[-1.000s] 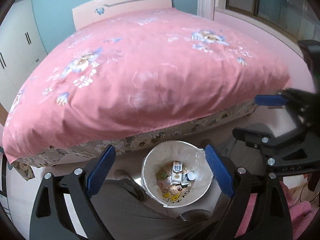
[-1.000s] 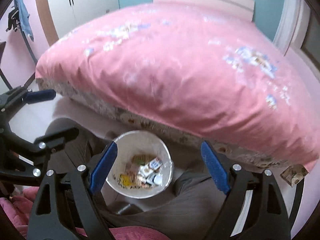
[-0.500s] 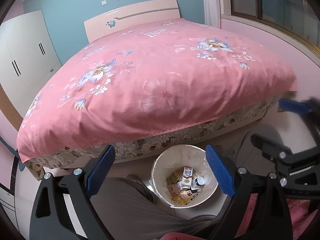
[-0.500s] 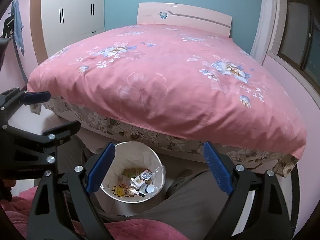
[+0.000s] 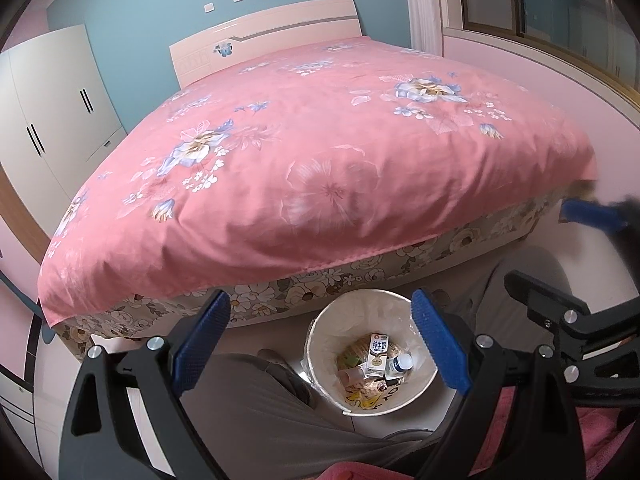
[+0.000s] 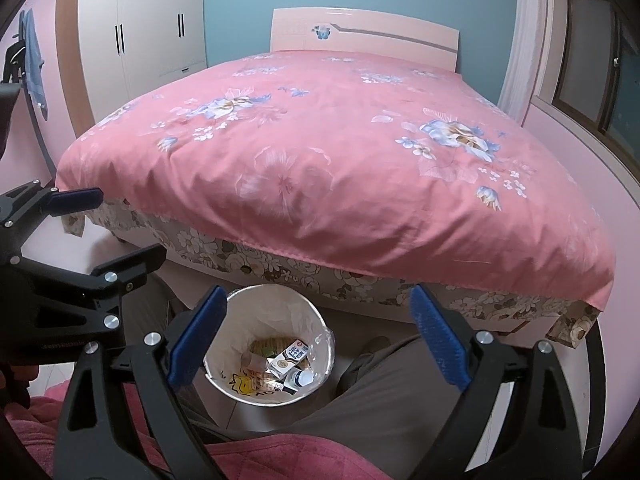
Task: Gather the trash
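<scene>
Now both level, left gripper (image 5: 320, 344) and right gripper (image 6: 316, 340) fingers spread, above trash bin (image 5: 320, 332).

Bed (image 5: 320, 168) with pink floral duvet fills centre of both views; floral valance (image 6: 280, 268) shows under duvet edge. Pale headboard (image 6: 360, 34) against blue wall (image 5: 140, 12). White wardrobe (image 5: 48, 104) left of bed. Window (image 5: 540, 4) on right.

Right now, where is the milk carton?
The milk carton lies inside the lined trash bin on the floor at the foot of the bed, beside a small white-capped bottle, low-centre in both wrist views.
</scene>
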The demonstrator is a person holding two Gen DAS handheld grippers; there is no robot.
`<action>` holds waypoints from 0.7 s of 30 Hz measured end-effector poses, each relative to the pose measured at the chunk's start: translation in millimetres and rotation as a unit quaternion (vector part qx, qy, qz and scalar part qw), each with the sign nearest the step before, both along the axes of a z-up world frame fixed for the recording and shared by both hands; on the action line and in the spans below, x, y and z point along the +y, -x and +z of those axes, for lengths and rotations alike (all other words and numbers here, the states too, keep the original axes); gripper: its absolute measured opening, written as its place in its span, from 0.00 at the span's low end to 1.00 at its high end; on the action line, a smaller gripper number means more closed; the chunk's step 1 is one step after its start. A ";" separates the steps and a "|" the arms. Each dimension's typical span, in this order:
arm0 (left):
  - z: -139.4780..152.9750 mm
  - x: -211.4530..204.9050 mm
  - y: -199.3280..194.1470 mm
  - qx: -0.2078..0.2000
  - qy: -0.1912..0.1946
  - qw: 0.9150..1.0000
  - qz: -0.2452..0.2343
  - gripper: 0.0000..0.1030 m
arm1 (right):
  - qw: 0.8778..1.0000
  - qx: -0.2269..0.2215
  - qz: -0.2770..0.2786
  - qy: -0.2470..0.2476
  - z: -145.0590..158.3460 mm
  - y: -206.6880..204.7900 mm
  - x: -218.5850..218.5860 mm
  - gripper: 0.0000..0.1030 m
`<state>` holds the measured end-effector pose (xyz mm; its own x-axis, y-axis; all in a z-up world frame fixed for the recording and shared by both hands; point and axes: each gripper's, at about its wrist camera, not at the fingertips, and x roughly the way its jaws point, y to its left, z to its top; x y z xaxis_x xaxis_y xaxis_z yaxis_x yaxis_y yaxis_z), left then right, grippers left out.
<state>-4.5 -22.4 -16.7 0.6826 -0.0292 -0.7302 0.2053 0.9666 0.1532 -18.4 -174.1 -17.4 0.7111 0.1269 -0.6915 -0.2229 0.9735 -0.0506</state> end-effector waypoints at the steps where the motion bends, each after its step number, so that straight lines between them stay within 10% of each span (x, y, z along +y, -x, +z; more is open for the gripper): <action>1: 0.5 0.0 0.7 -0.001 0.000 1.000 0.001 0.91 | 1.000 0.000 0.000 0.000 0.2 0.1 -0.4 0.89; 21: 7.8 6.4 -1.0 -0.009 0.003 1.000 0.010 0.91 | 1.000 0.004 -0.010 -0.003 1.3 -2.3 -4.7 0.89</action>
